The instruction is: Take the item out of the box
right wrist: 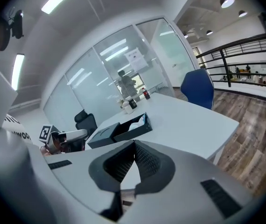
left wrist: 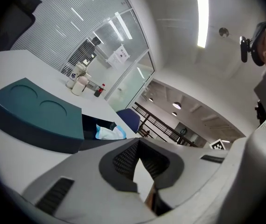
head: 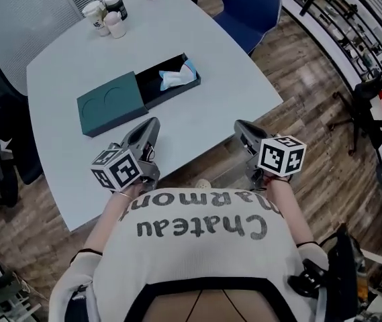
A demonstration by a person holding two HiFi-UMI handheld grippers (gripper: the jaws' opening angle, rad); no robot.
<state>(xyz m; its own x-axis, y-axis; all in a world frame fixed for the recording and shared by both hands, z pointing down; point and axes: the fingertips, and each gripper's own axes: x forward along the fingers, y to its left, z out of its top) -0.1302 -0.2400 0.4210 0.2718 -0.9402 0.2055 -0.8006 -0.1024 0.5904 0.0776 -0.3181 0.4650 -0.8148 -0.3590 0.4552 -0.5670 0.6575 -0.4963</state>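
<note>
The only legible writing is the print across the person's pale shirt [head: 197, 223], which reads "Chateau" and, partly cut off, "Marmon"; a sheet [left wrist: 121, 54] taped to the glass wall is too small to read. Each gripper carries a cube of black-and-white square markers. The left gripper [head: 152, 129] and the right gripper [head: 241, 127] hang over the near edge of the smooth, pale grey, round-cornered desk [head: 231, 79], both jaws clenched on nothing, their ribbed dark pads meeting at the tips. Well beyond them, the item [head: 177, 78], a soft, crumpled white and pale blue packet, lies inside the open dark box [head: 177, 94]. A matte teal slab [head: 110, 102] with two shallow round recesses touches the box's left side.
</note>
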